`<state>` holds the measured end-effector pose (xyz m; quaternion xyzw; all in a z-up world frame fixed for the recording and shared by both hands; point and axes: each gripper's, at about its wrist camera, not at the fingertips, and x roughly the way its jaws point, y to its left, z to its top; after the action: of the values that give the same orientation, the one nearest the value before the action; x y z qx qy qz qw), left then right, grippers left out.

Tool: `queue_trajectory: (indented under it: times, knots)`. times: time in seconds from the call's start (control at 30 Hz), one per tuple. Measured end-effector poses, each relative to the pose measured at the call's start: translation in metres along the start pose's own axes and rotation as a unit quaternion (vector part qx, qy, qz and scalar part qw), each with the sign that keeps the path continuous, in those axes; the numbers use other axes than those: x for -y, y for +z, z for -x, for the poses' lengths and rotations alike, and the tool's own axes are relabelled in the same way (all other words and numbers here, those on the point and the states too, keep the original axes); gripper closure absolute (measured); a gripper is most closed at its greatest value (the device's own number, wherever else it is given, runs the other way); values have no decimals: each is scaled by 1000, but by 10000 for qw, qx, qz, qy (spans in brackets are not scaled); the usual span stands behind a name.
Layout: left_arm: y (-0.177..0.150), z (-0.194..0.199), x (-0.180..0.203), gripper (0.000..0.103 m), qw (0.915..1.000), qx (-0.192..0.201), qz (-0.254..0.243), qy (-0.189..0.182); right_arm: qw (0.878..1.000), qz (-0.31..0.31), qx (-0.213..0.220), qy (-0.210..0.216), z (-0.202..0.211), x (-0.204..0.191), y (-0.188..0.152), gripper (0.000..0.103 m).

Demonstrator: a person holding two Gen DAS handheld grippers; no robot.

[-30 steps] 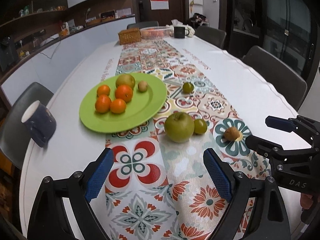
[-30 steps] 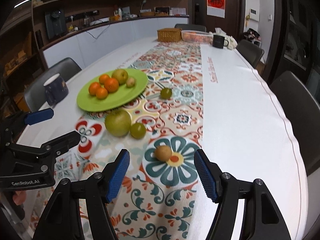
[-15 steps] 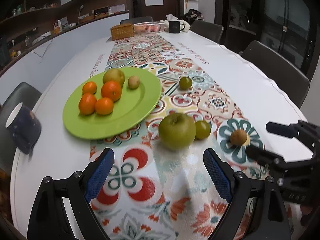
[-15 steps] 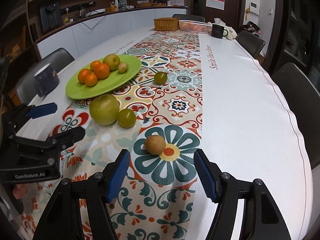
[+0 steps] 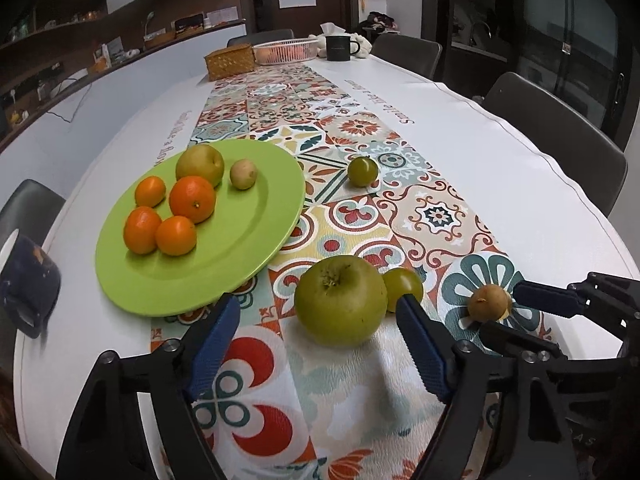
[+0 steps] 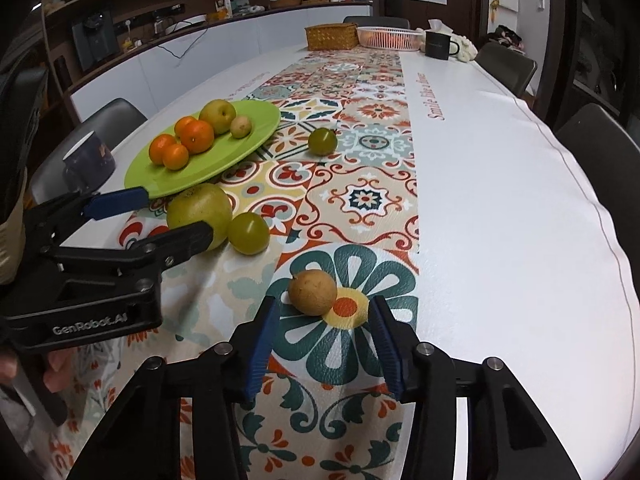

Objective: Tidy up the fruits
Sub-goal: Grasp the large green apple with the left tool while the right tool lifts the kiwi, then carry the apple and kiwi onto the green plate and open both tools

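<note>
A big green apple [image 5: 340,300] lies on the patterned runner between the jaws of my left gripper [image 5: 316,308]. Those jaws are closing, and a gap shows at each pad. A small green fruit [image 5: 403,288] touches the apple's right side. My right gripper [image 6: 325,307] is also closing around a small brown fruit [image 6: 313,292] that lies at its fingertips, pads clear of it. From the left wrist view the right gripper [image 5: 516,320] reaches that brown fruit [image 5: 490,302]. The green plate [image 5: 240,248] holds several oranges, a yellow-green fruit [image 5: 200,164] and a small brown one [image 5: 243,174].
Another small green fruit [image 5: 362,171] lies alone on the runner past the plate. A dark mug [image 5: 28,280] stands at the table's left edge. A wicker basket [image 5: 230,62], a pink basket [image 5: 286,50] and a black mug [image 5: 338,47] stand at the far end. Chairs line both sides.
Both grippers have come forward and down onto their fruits, and both pairs of jaws have narrowed. The apple and brown fruit now lie between the fingers.
</note>
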<state>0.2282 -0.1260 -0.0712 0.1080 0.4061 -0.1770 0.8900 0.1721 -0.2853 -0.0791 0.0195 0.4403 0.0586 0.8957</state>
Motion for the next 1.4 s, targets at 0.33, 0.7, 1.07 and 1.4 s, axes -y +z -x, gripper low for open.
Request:
queue_trajectory:
  times: [0.33,0.7,1.07,1.4]
  knots:
    - [2,-14,-3,47,9992,-105,184,-344,10000,24,15,1,-9,-1,4,69]
    - [-1,-13,-1,54,9987,-166,239,-422,10000,31,78,3,-9,-1,7,76]
    - [-1,18,-3,54,9989,33,319,-335,9994,135,315,52,10,-9,13,76]
    - [-2,64,-6,54,9985,395,371,-91,9973,138,693,175,44,-20,16,76]
